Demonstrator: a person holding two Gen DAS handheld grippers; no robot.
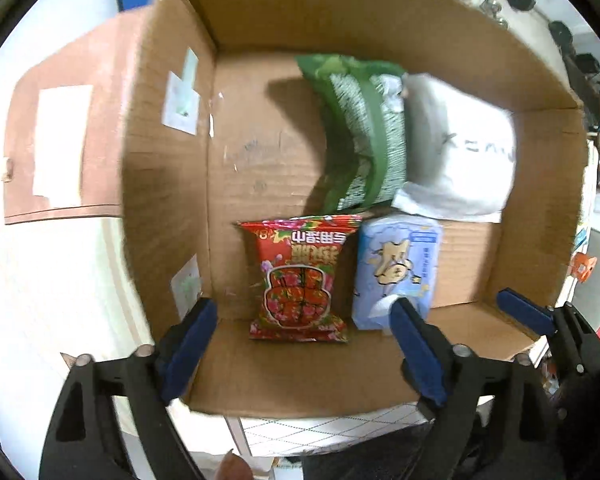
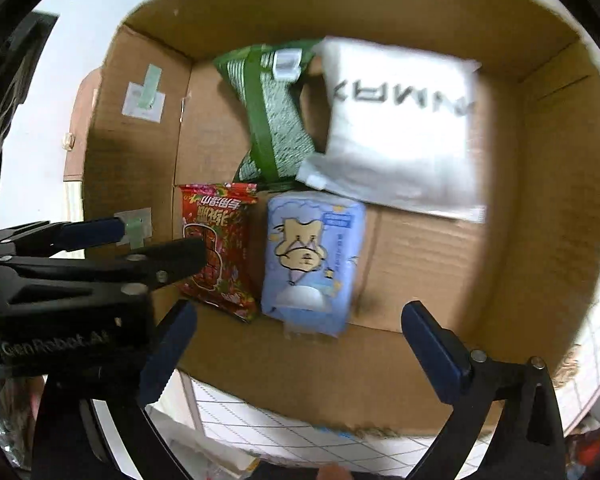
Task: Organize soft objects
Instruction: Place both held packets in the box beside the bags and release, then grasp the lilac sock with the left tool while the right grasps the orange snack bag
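An open cardboard box point(image 1: 260, 160) point(image 2: 440, 256) holds several soft packs. A red snack bag point(image 1: 300, 276) point(image 2: 220, 248) lies at the near side, a pale blue tissue pack point(image 1: 396, 268) point(image 2: 312, 260) to its right. Behind them lie a green patterned bag point(image 1: 360, 132) point(image 2: 272, 120) and a white pouch with dark letters point(image 1: 460, 148) point(image 2: 400, 120). My left gripper point(image 1: 304, 348) is open and empty above the box's near edge. My right gripper point(image 2: 300, 344) is open and empty above the near edge, just short of the tissue pack. The left gripper's fingers point(image 2: 160, 256) show at the left of the right wrist view.
The box stands on a white surface with a grid pattern point(image 1: 320, 428) point(image 2: 300, 436). Its left flap point(image 1: 60, 140) is folded outward. The box floor has bare cardboard at left point(image 1: 252, 152) and at right point(image 2: 428, 252). Clutter lies beyond the far right wall point(image 1: 580, 60).
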